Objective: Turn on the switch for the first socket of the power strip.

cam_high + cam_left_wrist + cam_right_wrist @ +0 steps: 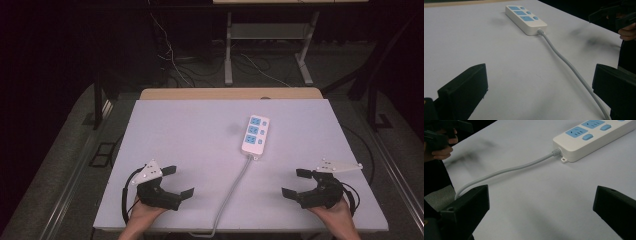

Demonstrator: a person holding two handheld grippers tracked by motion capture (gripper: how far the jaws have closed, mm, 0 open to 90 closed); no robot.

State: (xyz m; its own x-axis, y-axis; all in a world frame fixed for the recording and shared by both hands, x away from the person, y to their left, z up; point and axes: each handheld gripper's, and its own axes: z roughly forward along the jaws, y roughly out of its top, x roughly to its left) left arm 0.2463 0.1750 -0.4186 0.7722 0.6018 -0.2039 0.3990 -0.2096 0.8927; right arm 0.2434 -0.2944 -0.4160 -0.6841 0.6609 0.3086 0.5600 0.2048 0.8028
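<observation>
Dark floor is surrounding the scene, with loose cables and a metal desk frame standing beyond the far edge.

Item 1: tabletop, pale lavender-white, with a wooden strip lying along its far edge.

Item 2: power strip, white with three blue sockets and blue switches, lying flat right of centre on the far half of the tabletop. Its long axis is running near to far with a slight tilt to the right at the far end; the cord end is pointing toward the person.

Item 3: grey cord, leaving the strip's near end, curving leftward and running off the near edge between the two hands.

Item 4: left tongs, held in the left hand at the near left corner, jaws standing wide apart with nothing between them, pointing right.

Item 5: right tongs, held in the right hand at the near right, jaws likewise spread and gripping nothing, pointing left.

Both tongs are sitting well apart from the strip.
</observation>
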